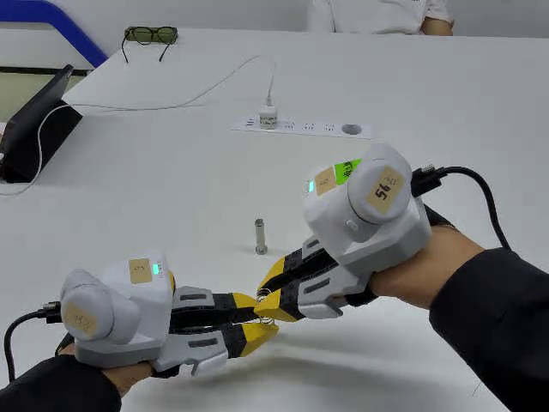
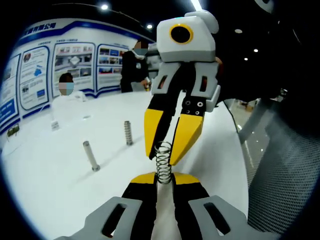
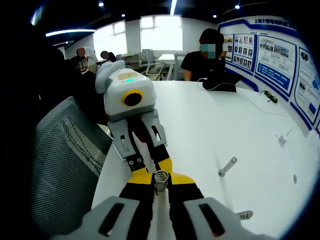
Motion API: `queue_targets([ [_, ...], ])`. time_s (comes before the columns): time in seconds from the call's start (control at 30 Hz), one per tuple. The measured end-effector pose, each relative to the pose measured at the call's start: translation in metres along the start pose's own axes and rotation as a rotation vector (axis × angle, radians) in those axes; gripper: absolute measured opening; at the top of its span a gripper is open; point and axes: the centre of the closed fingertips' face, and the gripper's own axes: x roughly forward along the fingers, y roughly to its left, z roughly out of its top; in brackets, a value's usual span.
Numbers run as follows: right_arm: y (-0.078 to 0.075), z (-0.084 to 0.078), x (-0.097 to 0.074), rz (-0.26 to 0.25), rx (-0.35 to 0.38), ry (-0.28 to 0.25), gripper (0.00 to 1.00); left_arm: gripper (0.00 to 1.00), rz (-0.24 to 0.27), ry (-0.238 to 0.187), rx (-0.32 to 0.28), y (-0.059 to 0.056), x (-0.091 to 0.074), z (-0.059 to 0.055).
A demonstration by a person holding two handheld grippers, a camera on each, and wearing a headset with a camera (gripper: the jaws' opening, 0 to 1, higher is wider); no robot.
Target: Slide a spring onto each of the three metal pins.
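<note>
A small coil spring [image 2: 163, 159] stands between the two grippers, which meet tip to tip low over the white table [image 1: 171, 197]. My left gripper [image 2: 164, 179] is shut on the spring's near end. My right gripper [image 2: 168, 150] reaches in from above and closes on the far end. From the head view the left gripper [image 1: 262, 326] comes in at lower left and the right gripper [image 1: 268, 300] from the right. A bare metal pin [image 1: 260, 236] stands upright just behind the tips. In the left gripper view this bare pin [image 2: 91, 156] has a second pin [image 2: 128, 133] beyond it that carries a spring.
A power strip [image 1: 300, 126] with a white plug and cable lies at mid-table. Green glasses [image 1: 151, 34] sit at the far edge and a dark tablet [image 1: 34, 129] at the left. A person [image 1: 377, 15] sits opposite. A mesh chair [image 3: 70, 165] stands beside the table.
</note>
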Motion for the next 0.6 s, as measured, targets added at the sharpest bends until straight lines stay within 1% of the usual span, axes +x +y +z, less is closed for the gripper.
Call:
queue_targets([
  [0.23,-0.003,0.001,-0.001,-0.012,-0.001,0.002,0.12,0.18,0.019,0.003,-0.008,0.004,-0.002,-0.001],
  [0.4,-0.005,0.002,-0.002,-0.022,0.001,0.002,0.12,0.25,0.049,-0.002,-0.013,0.01,-0.004,0.0],
  [0.47,-0.006,0.002,-0.003,-0.028,0.003,0.001,0.12,0.29,0.061,-0.001,-0.019,0.012,-0.005,0.0],
  [0.6,-0.009,0.001,-0.004,-0.037,0.007,0.002,0.12,0.32,0.078,-0.002,-0.027,0.016,-0.006,-0.001],
])
